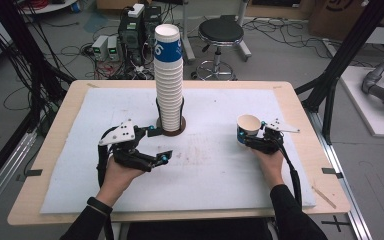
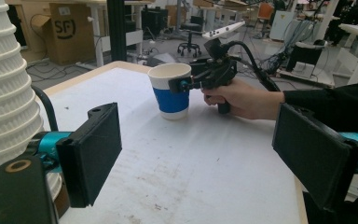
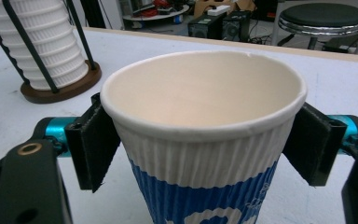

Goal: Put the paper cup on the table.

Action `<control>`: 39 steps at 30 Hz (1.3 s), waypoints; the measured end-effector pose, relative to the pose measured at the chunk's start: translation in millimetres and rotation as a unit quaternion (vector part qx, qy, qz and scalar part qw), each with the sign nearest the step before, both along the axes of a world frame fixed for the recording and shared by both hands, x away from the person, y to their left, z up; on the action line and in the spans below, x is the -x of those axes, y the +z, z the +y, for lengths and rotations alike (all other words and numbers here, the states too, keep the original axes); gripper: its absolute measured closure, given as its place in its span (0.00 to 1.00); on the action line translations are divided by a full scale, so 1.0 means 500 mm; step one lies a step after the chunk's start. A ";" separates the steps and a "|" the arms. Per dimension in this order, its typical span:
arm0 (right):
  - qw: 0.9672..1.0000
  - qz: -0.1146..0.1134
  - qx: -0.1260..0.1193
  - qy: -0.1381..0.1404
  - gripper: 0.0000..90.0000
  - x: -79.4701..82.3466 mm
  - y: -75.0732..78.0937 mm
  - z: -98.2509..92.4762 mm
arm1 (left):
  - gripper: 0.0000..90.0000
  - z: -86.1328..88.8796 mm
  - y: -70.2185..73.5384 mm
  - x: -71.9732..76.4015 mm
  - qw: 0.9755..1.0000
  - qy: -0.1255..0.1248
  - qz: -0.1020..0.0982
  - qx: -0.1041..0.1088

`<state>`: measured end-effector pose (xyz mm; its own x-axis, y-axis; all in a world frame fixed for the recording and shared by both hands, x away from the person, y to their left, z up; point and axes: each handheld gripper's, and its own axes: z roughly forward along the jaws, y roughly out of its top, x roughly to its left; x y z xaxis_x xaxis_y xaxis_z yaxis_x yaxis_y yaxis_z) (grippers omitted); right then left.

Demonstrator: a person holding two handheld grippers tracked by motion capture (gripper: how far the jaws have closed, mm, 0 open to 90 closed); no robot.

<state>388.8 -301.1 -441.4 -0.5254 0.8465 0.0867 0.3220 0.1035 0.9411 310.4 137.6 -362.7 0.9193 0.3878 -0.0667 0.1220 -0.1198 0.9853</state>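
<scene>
Ribbed matt paper on the cup [image 3: 200, 154] and stack [image 1: 168, 75]; dark wood base [image 1: 172, 132] at 9 o'clock; pale wood tabletop [image 1: 300, 115] under scuffed white sheet [image 1: 210, 165].

wooden table [image 1: 300, 145]: white mat [image 1: 205, 170] covering top; cup stack [image 1: 169, 85] on round base [image 1: 172, 131], far centre; single cup [image 1: 247, 130], right.

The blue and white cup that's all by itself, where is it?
The single cup stands upright on the white mat at the right side of the high view, between the right gripper's jaws, well right of the tall cup stack.
</scene>
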 end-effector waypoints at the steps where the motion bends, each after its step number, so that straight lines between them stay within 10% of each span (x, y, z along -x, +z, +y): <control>1: 1.000 0.000 0.000 -0.001 0.22 -0.001 -0.001 -0.001 | 0.17 0.000 0.000 0.000 1.000 0.000 0.000 0.000; 39: 0.998 0.059 0.037 0.002 0.15 0.018 0.011 0.001 | 0.17 -0.006 -0.002 -0.001 1.000 -0.002 0.003 -0.003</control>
